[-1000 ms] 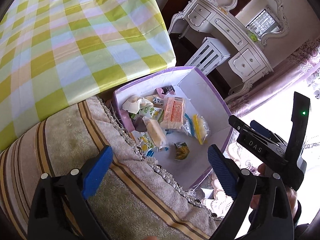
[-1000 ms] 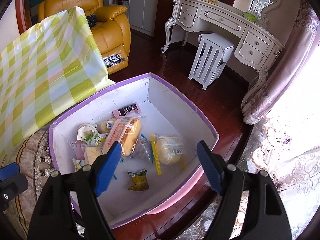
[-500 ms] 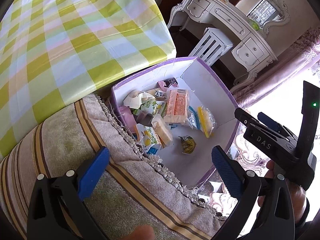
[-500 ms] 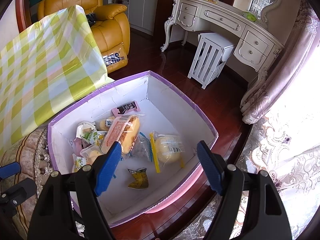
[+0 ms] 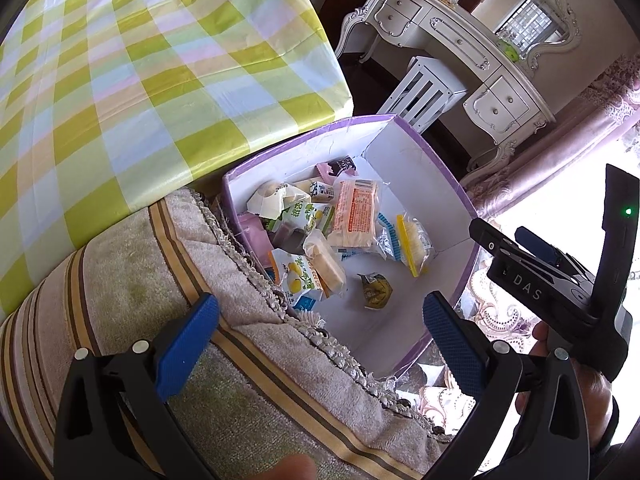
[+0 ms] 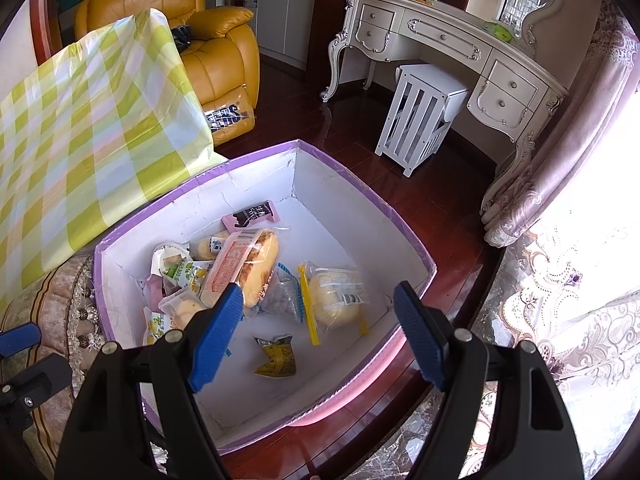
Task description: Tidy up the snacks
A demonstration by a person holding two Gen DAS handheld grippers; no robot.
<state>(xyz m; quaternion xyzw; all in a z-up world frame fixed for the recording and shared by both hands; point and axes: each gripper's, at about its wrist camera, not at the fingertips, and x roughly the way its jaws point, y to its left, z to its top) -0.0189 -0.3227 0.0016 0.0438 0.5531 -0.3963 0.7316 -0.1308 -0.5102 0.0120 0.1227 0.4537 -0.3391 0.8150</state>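
A purple-rimmed box (image 6: 404,232) (image 5: 434,164) with white walls sits on the floor and holds several wrapped snacks. Among them are a long orange-labelled bread pack (image 6: 246,268) (image 5: 356,212), a round bun in a clear bag (image 6: 334,294), a pink wafer pack (image 6: 250,214) and a small yellow-green packet (image 6: 276,354) (image 5: 376,290). My right gripper (image 6: 320,332) hangs open above the box's near side with nothing between its blue pads. My left gripper (image 5: 320,334) is open too, over the striped cushion (image 5: 132,280) beside the box, holding nothing.
A table with a yellow-green checked cloth (image 5: 120,80) stands left of the box. Behind are a yellow leather armchair (image 6: 216,40), a white dressing table (image 6: 448,40) with a white slatted stool (image 6: 420,116), and pink curtains (image 6: 560,152). A hand (image 5: 576,384) holds the right gripper's handle.
The left wrist view has shifted a little, so the box sits slightly higher and farther in it. The right gripper and the snacks have stayed put.
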